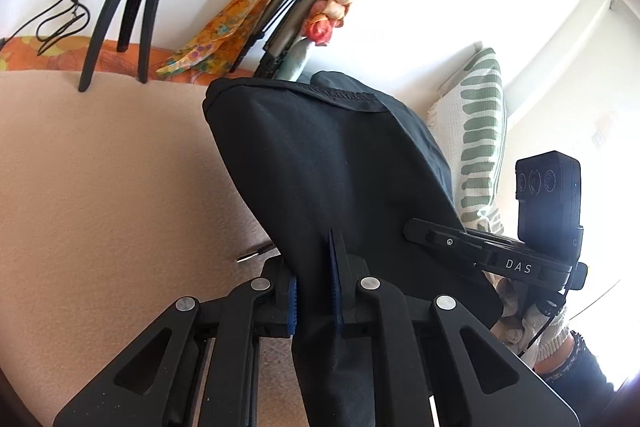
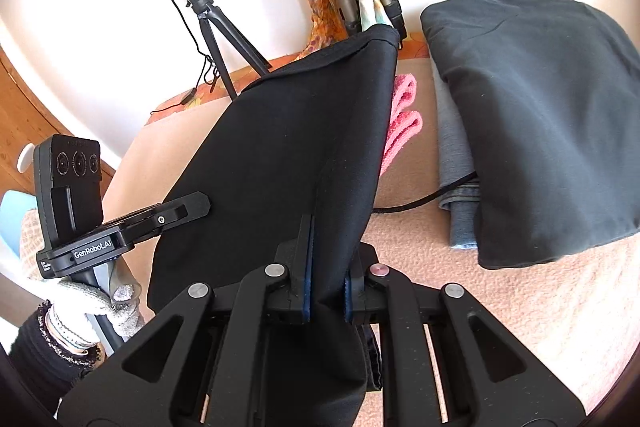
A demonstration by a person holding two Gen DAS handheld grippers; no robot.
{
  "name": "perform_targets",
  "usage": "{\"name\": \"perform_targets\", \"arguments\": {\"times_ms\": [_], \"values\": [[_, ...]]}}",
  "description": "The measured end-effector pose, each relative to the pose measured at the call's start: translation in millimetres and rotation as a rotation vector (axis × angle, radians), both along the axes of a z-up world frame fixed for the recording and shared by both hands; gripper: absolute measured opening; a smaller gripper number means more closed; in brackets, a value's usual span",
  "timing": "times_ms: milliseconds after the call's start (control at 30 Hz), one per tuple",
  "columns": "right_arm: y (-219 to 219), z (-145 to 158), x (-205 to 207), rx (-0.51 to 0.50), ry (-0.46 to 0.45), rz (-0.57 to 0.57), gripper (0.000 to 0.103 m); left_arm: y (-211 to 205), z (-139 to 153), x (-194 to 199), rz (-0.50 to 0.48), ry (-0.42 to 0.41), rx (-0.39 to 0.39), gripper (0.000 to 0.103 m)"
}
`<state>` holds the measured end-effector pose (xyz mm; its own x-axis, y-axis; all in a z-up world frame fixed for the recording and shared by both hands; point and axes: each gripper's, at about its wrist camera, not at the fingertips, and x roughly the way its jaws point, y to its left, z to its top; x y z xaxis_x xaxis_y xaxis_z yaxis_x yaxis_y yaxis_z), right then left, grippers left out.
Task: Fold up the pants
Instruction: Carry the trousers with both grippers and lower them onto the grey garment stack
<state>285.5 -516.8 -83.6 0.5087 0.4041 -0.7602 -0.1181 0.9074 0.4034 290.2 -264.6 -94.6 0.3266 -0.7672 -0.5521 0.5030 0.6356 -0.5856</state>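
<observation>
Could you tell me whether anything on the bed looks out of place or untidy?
A black cord trails across the beige blanket and runs under the folded grey-blue jeans, and a crumpled pink cloth lies loose beside that stack.

The pants (image 2: 280,155) hang between the left hand-held gripper (image 1: 314,291) and the right hand-held gripper (image 2: 326,287), above the bed (image 2: 500,307). To the right of the pants, a folded cloth (image 2: 540,127) lies on top of folded jeans (image 2: 456,187) on the bed. A towel (image 2: 402,119) lies between the pants and this pile. Behind the bed, a tripod (image 2: 216,39) stands near the wall. A pillow (image 1: 476,143) leans behind the right gripper.
</observation>
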Motion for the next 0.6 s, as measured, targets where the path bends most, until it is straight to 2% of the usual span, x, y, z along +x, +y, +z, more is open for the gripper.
{"name": "perform_targets", "arguments": {"times_ms": [167, 367, 600], "values": [[-25, 22, -21, -0.028, -0.045, -0.022, 0.012, -23, 20, -8, -0.043, -0.038, -0.028, 0.011], [-60, 43, -34, -0.057, -0.087, -0.060, 0.012, -66, 38, -16, -0.097, -0.104, -0.018, 0.011], [-108, 64, -33, -0.102, -0.128, -0.114, 0.012, -122, 55, -6, -0.135, -0.147, -0.037, 0.011]]}}
